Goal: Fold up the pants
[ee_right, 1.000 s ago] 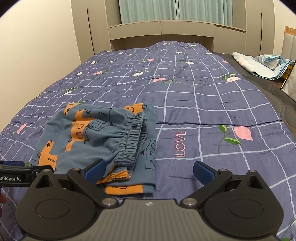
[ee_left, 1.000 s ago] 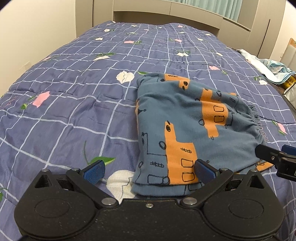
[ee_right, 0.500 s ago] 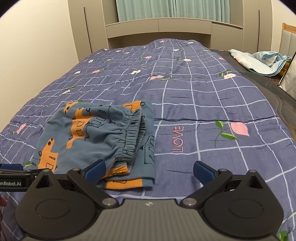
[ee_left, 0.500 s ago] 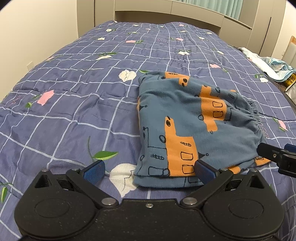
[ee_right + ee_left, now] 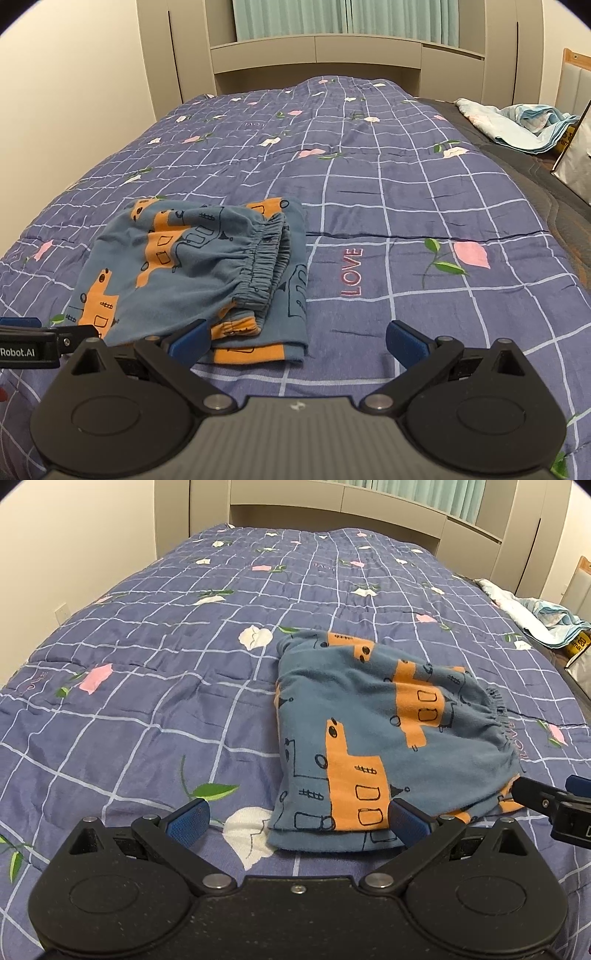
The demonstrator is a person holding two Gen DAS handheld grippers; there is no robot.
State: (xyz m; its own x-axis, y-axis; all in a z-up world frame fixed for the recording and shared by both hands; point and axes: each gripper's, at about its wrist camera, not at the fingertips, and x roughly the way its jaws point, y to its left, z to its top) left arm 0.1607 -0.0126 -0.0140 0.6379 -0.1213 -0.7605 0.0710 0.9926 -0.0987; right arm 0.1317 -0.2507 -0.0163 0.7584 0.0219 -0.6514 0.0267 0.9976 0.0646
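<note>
A pair of blue fleece pants printed with orange block shapes and black line drawings lies folded into a compact, roughly square bundle on a bed covered by a purple quilt with a white grid and pink and white flowers. In the right wrist view the gathered elastic waistband sits on top of the bundle, facing the word LOVE stitched into the quilt. The left gripper hovers low at the near edge of the bundle, its jaws spread wide and holding nothing; one blue pad sits just in front of the near hem and the other is over bare quilt. The right gripper is also wide open and empty, with one pad at the bundle's near right corner. Each gripper's black fingertip shows at the edge of the other's view. A crumpled pale blue cloth lies well apart at the far right of the bed. The fold looks essentially finished. To close the step well, the person would likely lift both grippers straight up and away without catching the top layer, since loose fleece shifts easily; any last tidying should be a light press on the slightly puffed waistband side.
</note>
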